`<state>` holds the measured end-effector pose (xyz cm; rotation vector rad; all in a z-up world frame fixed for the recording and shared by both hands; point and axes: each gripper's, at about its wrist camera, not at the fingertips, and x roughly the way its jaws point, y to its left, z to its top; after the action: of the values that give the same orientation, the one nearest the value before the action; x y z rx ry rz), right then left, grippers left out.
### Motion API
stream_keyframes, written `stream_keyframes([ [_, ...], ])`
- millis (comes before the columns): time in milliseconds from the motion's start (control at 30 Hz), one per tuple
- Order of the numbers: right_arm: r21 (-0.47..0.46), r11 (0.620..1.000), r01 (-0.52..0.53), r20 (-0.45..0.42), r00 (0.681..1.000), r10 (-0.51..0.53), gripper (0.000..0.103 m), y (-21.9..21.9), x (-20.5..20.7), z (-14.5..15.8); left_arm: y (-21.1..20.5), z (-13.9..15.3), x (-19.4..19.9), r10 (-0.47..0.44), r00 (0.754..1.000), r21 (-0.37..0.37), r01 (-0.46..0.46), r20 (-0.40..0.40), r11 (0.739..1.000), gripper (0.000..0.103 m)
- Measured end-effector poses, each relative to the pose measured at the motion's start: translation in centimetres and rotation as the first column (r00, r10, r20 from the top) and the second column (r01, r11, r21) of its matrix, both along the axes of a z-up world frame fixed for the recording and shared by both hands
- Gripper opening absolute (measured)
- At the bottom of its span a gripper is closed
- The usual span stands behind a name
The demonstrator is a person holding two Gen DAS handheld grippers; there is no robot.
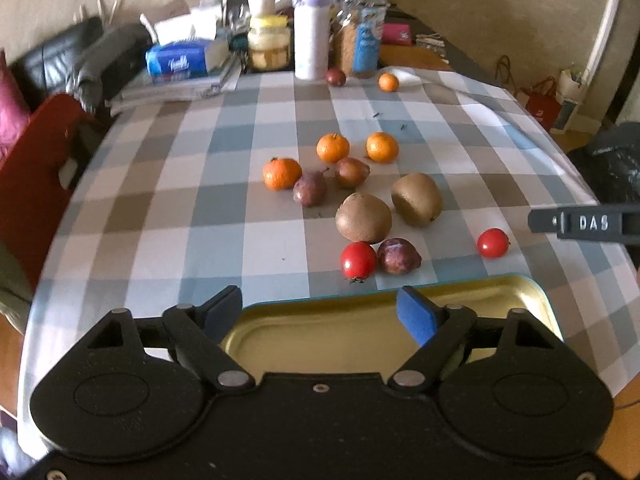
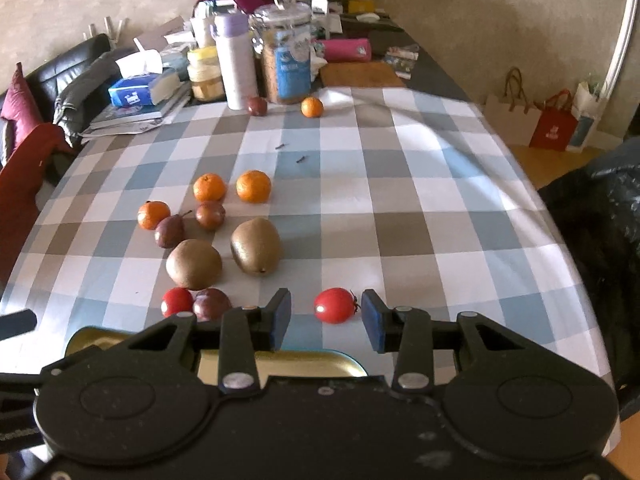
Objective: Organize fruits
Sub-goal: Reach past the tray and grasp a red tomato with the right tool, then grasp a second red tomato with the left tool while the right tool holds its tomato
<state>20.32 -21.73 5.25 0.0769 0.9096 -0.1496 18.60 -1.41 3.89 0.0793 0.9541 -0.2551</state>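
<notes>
Fruit lies loose on the checked tablecloth [image 1: 168,184]: three tangerines [image 1: 333,147], two kiwis [image 1: 363,218], dark passion fruits [image 1: 310,189] and two red tomatoes [image 1: 358,261]. Another tangerine [image 1: 388,82] and passion fruit [image 1: 335,77] sit far back. My left gripper [image 1: 320,310] hangs open and empty over a gold tray [image 1: 520,286] at the near edge. In the right wrist view my right gripper [image 2: 326,320] is open. A tomato [image 2: 335,305] lies on the cloth in line with the gap, and neither pad touches it. The tray [image 2: 280,364] shows under this gripper's left side.
At the back stand a white bottle [image 1: 311,36], a glass jar [image 1: 362,32], a small yellow-lidded jar [image 1: 269,42] and a tissue pack [image 1: 180,62] on books. A red chair [image 1: 36,168] is at the table's left. Shopping bags [image 2: 554,124] stand on the floor to the right.
</notes>
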Motion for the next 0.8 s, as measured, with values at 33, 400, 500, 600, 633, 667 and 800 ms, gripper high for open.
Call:
stream_keyframes([
  [33,0.006,1.0,0.005,-0.01,1.0,-0.004,0.041,-0.1,0.4,-0.3,0.0,-0.2,0.4,0.003,1.0,-0.005,-0.003,-0.014,1.0,0.082],
  [400,0.117,0.991,0.071,-0.06,0.996,-0.064,0.041,-1.7,2.8,-3.6,-0.6,-1.8,2.2,0.011,1.0,-0.007,-0.011,0.013,1.0,0.083],
  [500,0.142,0.985,0.096,-0.066,0.994,-0.087,0.041,-2.3,3.3,-4.4,-1.2,-2.2,2.7,-0.007,1.0,0.003,0.006,0.024,1.0,0.083],
  [600,0.153,0.982,0.112,-0.071,0.992,-0.102,0.041,-2.7,3.9,-5.3,-1.9,-2.7,3.1,-0.027,0.999,0.004,0.027,0.033,1.0,0.083],
  [633,0.146,0.983,0.109,-0.076,0.992,-0.098,0.041,-2.7,4.1,-5.6,-2.1,-2.9,3.2,-0.032,0.999,0.006,0.032,0.033,0.999,0.083],
  [667,0.137,0.985,0.103,-0.081,0.992,-0.092,0.041,-2.7,4.3,-5.9,-2.3,-3.1,3.4,-0.035,0.999,0.007,0.035,0.031,0.999,0.083],
  [800,0.121,0.988,0.095,-0.088,0.993,-0.085,0.041,-2.9,4.8,-7.0,-2.8,-4.2,4.2,-0.03,1.0,-0.009,0.03,0.005,0.999,0.083],
])
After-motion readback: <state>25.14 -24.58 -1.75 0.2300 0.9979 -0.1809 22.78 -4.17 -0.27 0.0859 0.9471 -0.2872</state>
